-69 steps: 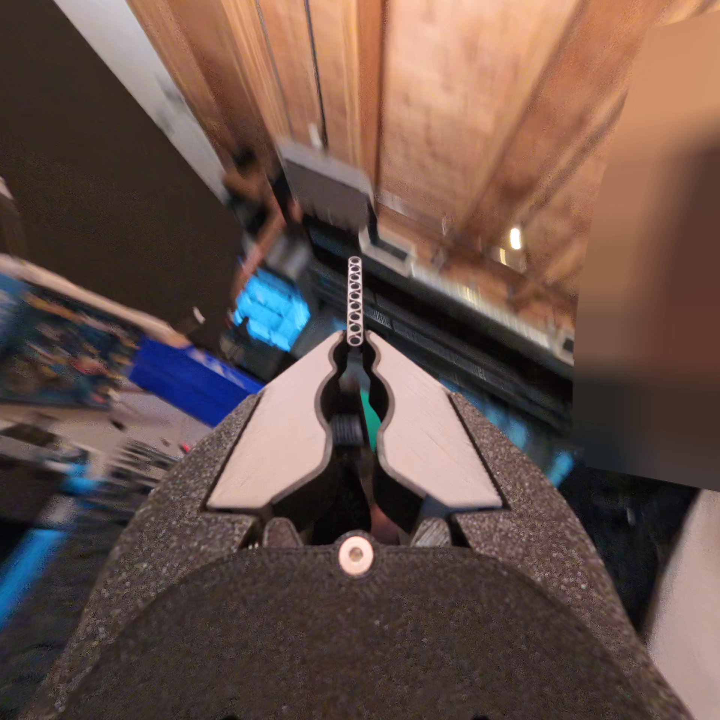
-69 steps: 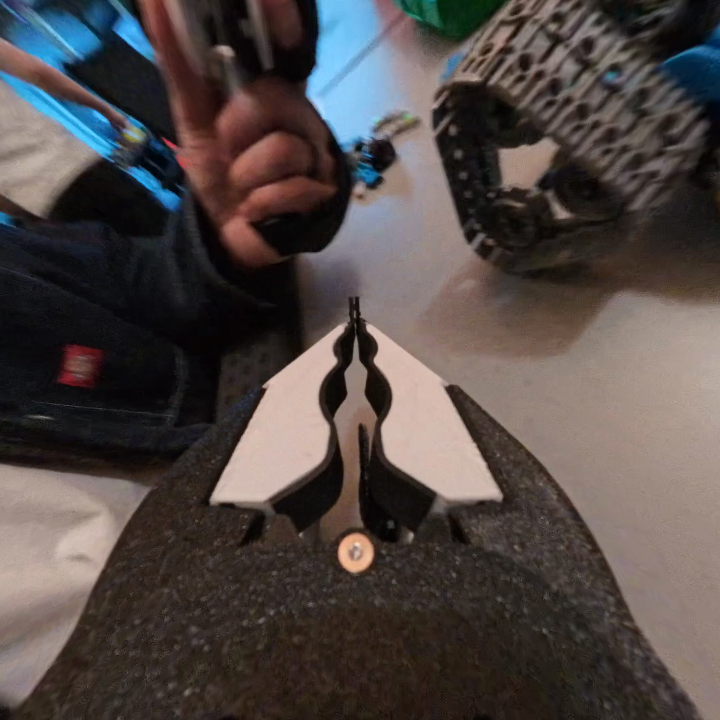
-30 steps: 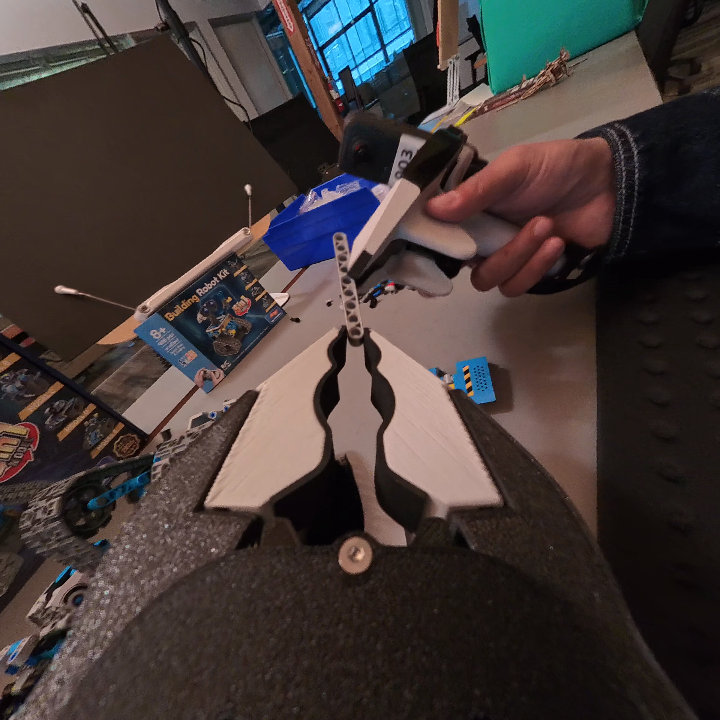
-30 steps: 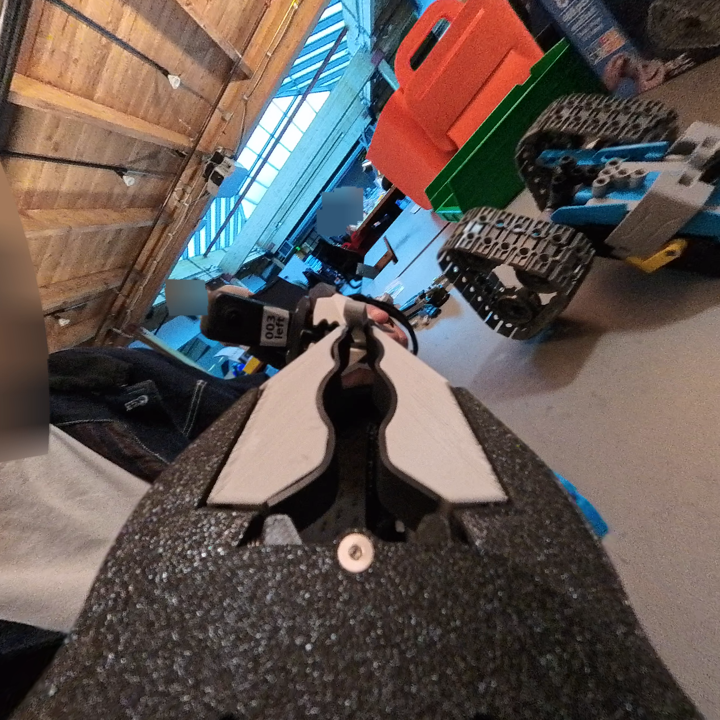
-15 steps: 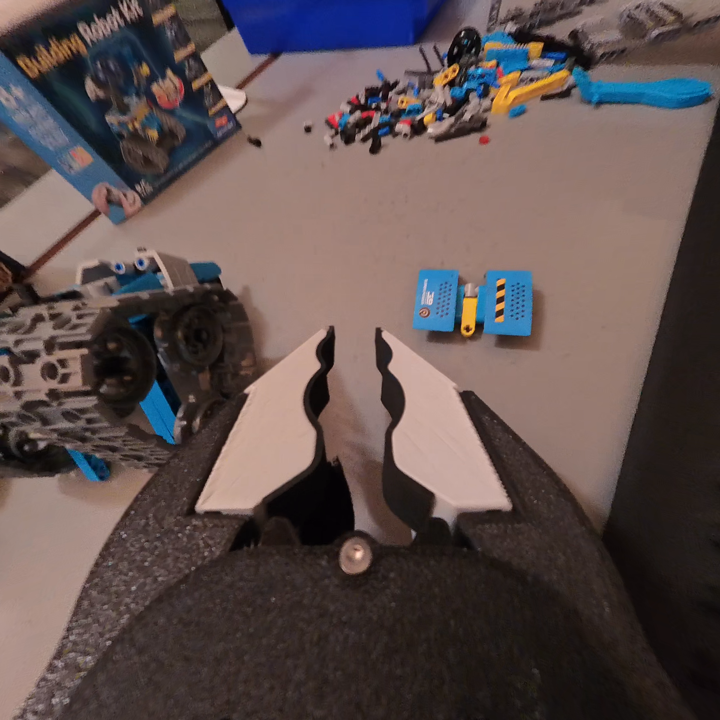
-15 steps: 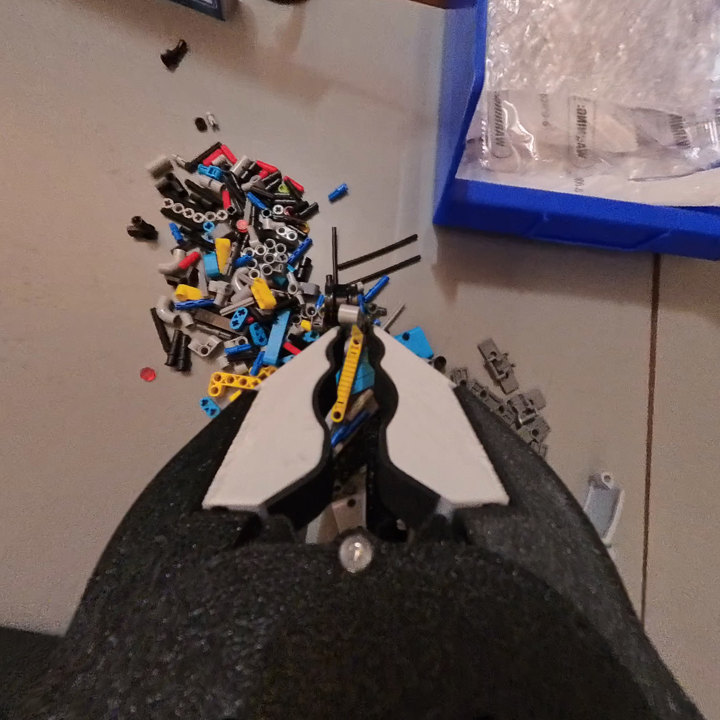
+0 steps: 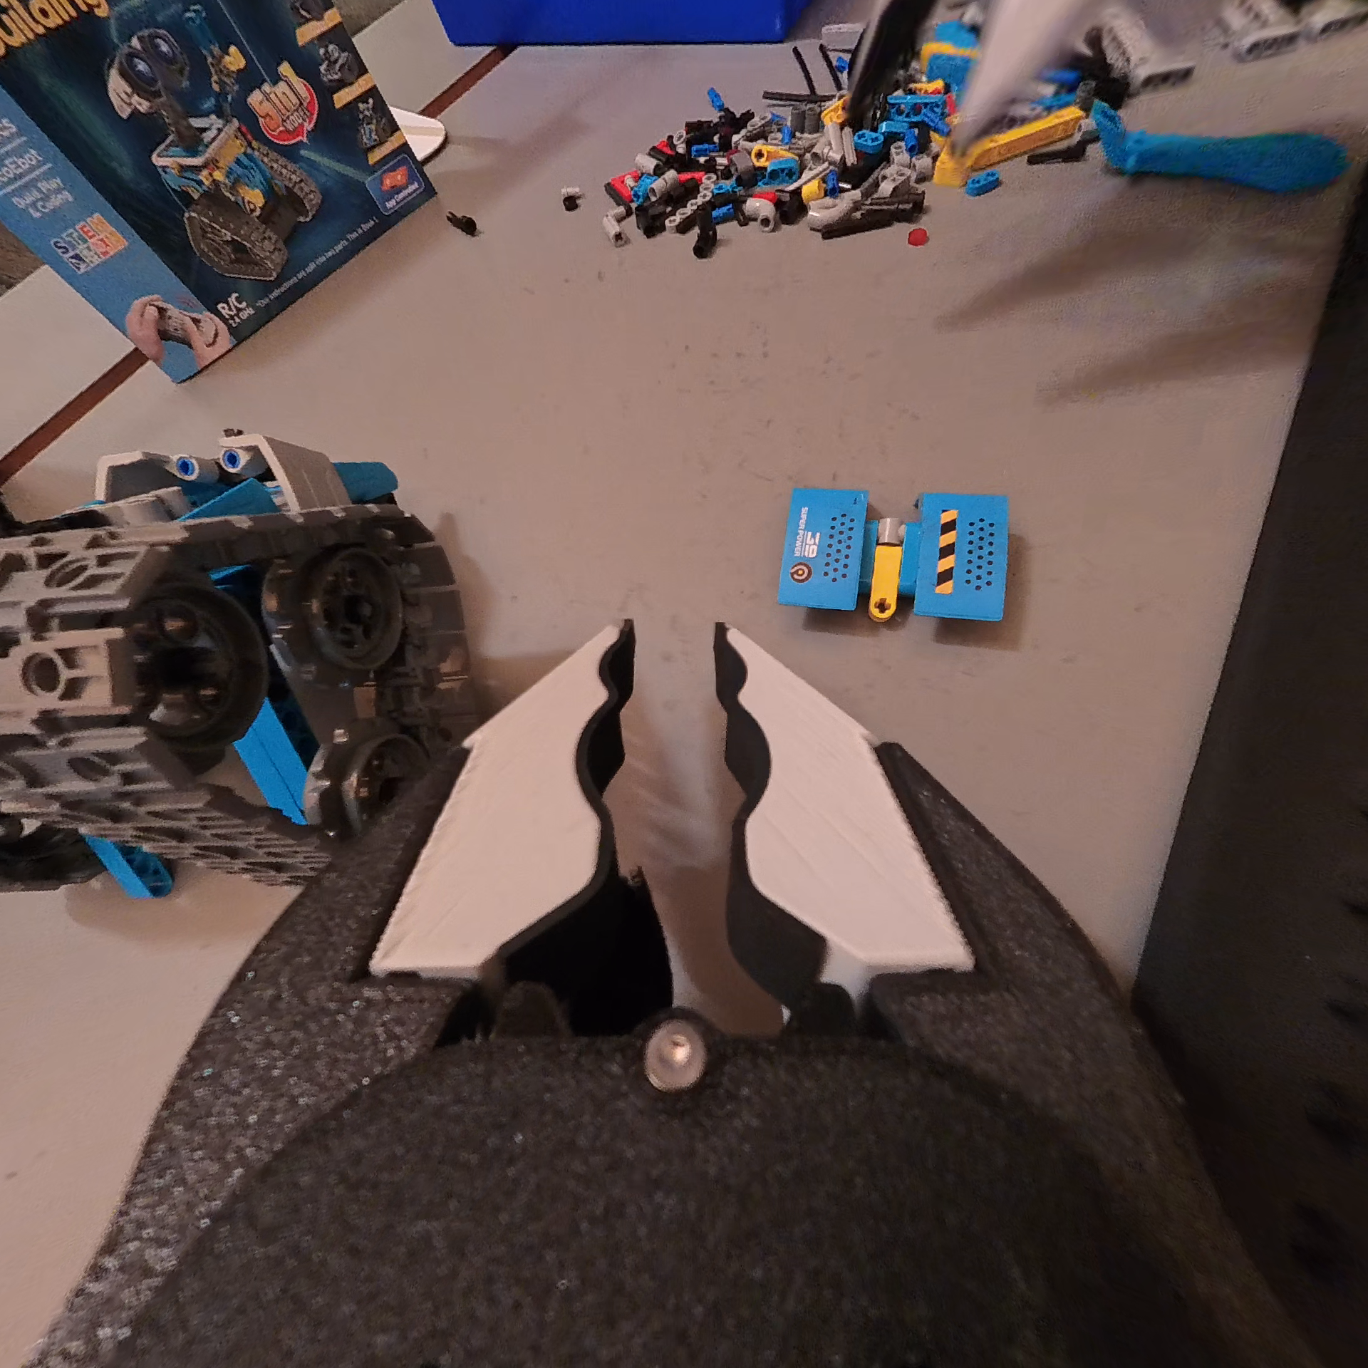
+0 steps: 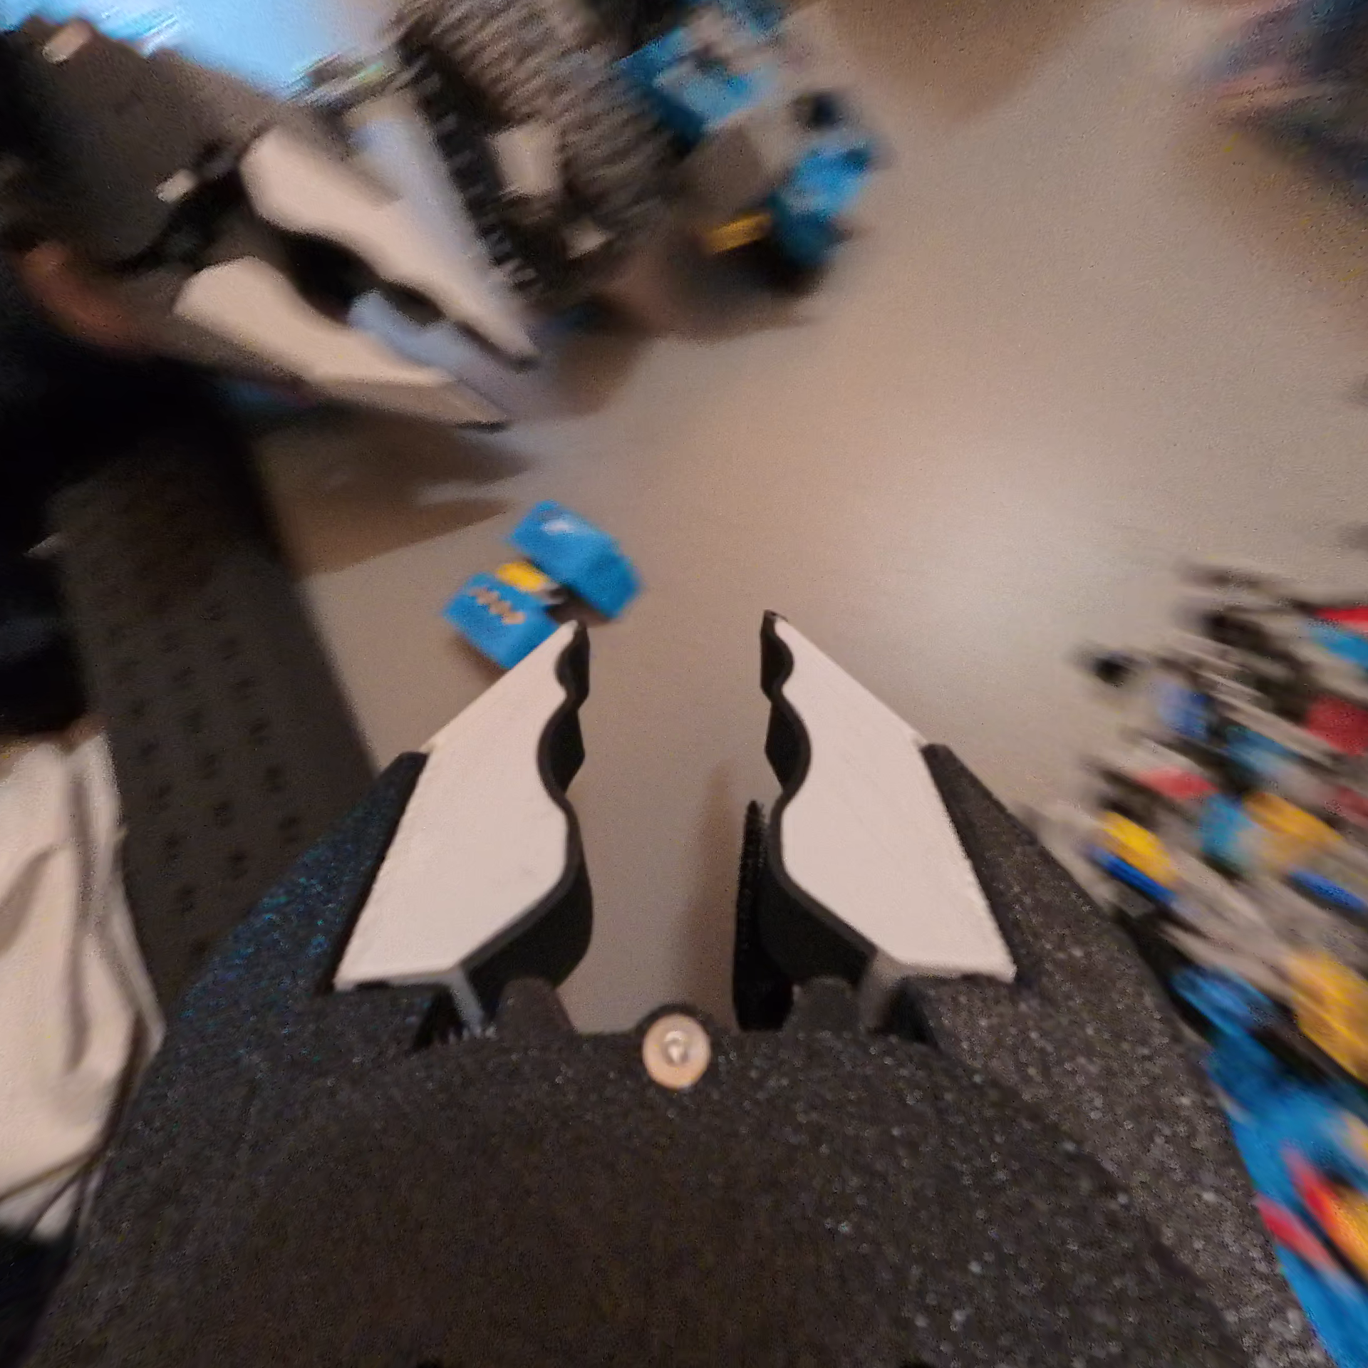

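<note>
My left gripper [image 7: 672, 629] is open and empty, low over the grey table [image 7: 666, 385]. A tracked toy robot [image 7: 222, 636] of grey and blue bricks stands just to its left. A small blue assembly with a yellow pin [image 7: 896, 555] lies just ahead to the right. My right gripper [image 8: 674, 622] is open wide and empty above the table; its view is blurred by motion. The blue assembly [image 8: 540, 585] lies by its left fingertip. The pile of small loose bricks [image 7: 799, 170] lies far ahead in the left wrist view and at the right edge [image 8: 1258, 814] in the right wrist view.
A blue kit box [image 7: 185, 163] stands at the far left. A blue bin [image 7: 614, 18] sits at the far edge. A long blue part [image 7: 1221, 159] lies right of the pile. A dark mat [image 7: 1273, 740] borders the table's right side. The other gripper [image 8: 355, 296] shows blurred beside the tracked robot [image 8: 555, 148]. My hands' fingertips stand some 15 cm from each other. The tracked toy robot [image 7: 222, 636] is closer to my left gripper, around 9 cm from its tips; the right tips are 20 cm off.
My right gripper has opened and swung away from the brick pile; the small part it held is gone. My left gripper stays open and has moved little.
</note>
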`<move>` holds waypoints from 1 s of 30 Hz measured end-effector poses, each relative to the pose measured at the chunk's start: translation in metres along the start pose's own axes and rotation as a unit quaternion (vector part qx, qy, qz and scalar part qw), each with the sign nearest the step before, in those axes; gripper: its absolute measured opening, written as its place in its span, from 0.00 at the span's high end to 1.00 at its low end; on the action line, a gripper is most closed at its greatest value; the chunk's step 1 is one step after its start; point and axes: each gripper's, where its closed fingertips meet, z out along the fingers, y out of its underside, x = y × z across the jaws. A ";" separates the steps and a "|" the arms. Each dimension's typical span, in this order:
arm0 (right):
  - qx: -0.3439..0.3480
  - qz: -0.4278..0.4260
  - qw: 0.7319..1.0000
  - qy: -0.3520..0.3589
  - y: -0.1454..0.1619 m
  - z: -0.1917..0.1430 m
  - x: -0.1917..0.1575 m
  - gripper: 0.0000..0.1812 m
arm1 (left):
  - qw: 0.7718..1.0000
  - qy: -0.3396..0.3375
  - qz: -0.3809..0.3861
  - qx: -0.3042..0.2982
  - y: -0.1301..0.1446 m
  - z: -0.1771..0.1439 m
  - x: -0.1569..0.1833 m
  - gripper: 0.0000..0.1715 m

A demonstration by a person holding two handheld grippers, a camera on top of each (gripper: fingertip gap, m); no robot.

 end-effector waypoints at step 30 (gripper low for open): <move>0.040 -0.122 0.991 0.049 -0.005 0.051 -0.044 0.77 | 0.994 0.100 -0.034 0.019 -0.020 0.011 0.026 0.88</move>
